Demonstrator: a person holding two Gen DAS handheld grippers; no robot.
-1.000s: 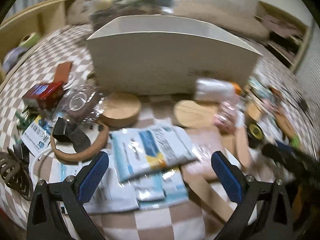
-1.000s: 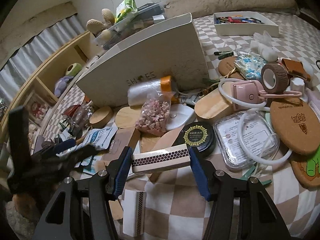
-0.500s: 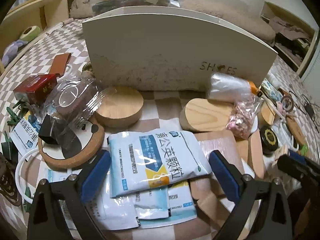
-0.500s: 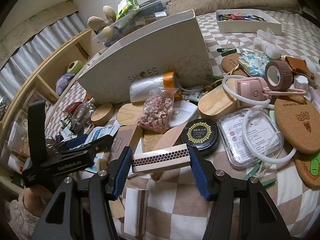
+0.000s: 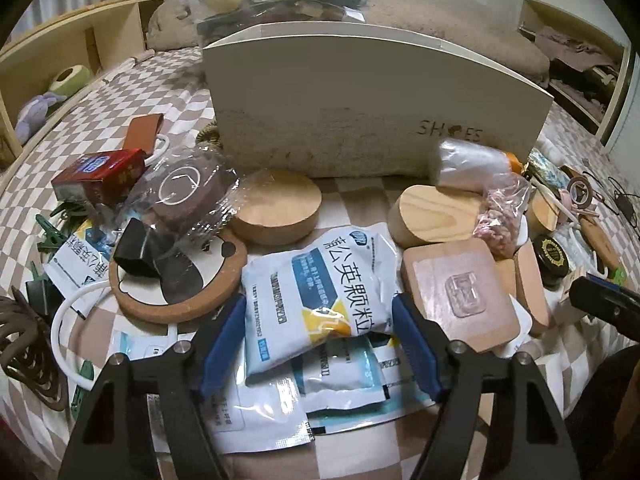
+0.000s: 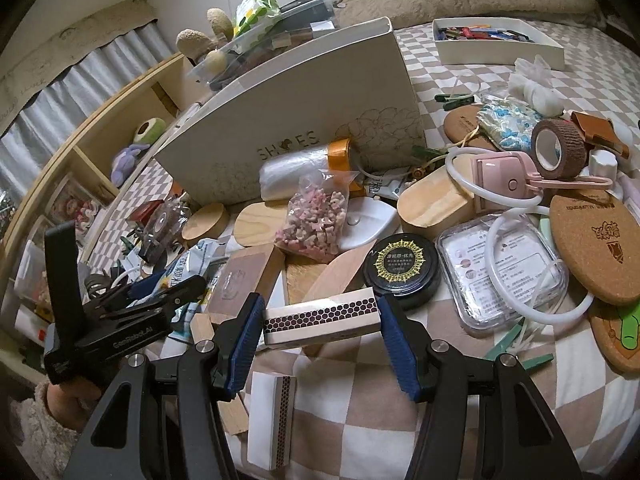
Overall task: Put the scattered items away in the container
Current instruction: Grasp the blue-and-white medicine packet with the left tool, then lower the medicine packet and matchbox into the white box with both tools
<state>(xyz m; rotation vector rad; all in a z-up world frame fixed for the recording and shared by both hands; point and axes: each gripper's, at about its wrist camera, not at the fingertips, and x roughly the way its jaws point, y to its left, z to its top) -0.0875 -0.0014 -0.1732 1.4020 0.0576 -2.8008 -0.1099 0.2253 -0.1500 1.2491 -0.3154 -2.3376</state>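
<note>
A tall white "SHOES" box [image 5: 360, 100] stands behind the clutter; it also shows in the right wrist view [image 6: 304, 120]. My left gripper [image 5: 320, 344] has closed its blue pads on a white-and-blue medicine sachet [image 5: 320, 288] lying on other sachets. The left gripper also shows in the right wrist view [image 6: 160, 292] at the left. My right gripper [image 6: 320, 340] is shut on a long matchbox [image 6: 320, 316] with a honeycomb striker strip, held above the checkered cloth. A second matchbox [image 6: 272, 420] lies below it.
Near the left gripper: a panda cork coaster [image 5: 176, 280], round wooden lid [image 5: 276, 212], wooden blocks [image 5: 460, 292], red box [image 5: 100, 172]. Near the right: bag of pink pellets [image 6: 316, 224], black tin [image 6: 400, 264], clear plastic case [image 6: 504, 268], cork coasters [image 6: 592, 248], brown tape roll [image 6: 560, 148].
My left gripper moved forward and narrowed its jaws from wide open onto the blue sachet. The right gripper stayed in place, still holding the matchbox.
</note>
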